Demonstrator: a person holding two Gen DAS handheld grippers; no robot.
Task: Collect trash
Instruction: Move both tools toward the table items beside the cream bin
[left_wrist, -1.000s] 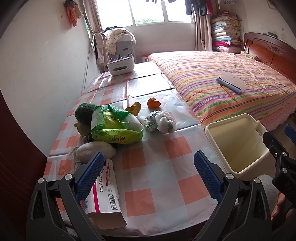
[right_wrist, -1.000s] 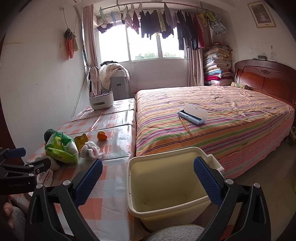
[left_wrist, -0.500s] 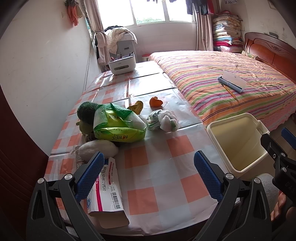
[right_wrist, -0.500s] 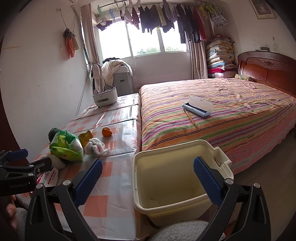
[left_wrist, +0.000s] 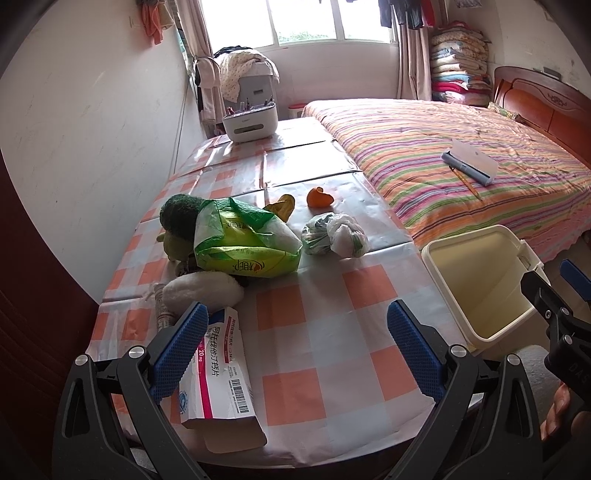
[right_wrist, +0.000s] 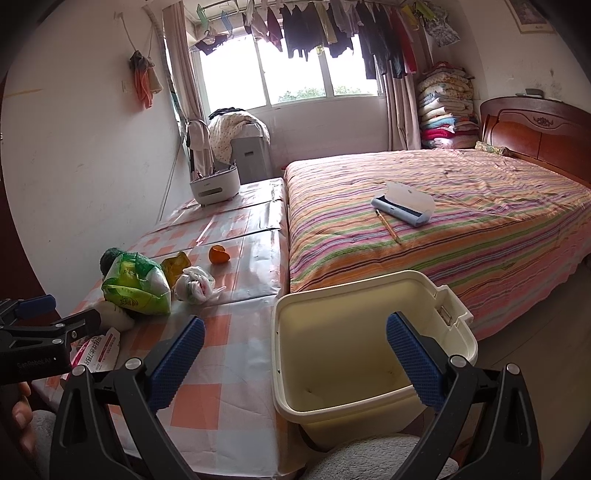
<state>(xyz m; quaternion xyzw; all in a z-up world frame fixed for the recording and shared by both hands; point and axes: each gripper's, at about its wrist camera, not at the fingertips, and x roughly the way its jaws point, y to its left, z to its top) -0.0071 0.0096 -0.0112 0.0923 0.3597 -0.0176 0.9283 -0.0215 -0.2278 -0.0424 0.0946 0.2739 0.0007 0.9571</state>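
Observation:
On the checked tablecloth (left_wrist: 325, 354) lie a white and pink medicine box (left_wrist: 218, 373), a green and yellow plastic bag (left_wrist: 243, 243), a knotted white bag (left_wrist: 336, 236), an orange peel (left_wrist: 319, 197) and a yellow wrapper (left_wrist: 282, 206). My left gripper (left_wrist: 299, 343) hovers open over the table's near edge, its left finger above the box. The cream bin (right_wrist: 354, 343) stands empty beside the table. My right gripper (right_wrist: 295, 354) is open above the bin's near left rim, holding nothing. The same bags (right_wrist: 136, 288) show at the left of the right wrist view.
A green plush toy (left_wrist: 177, 221) and a white plush (left_wrist: 203, 291) lie by the green bag. A white appliance (left_wrist: 251, 120) sits at the table's far end. The striped bed (right_wrist: 443, 221) carries a blue case and a pencil. A wall runs along the table's left.
Both grippers have drifted slightly back and left, so the bin and the trash sit a little further right in view. Nothing was taken hold of; both stay open.

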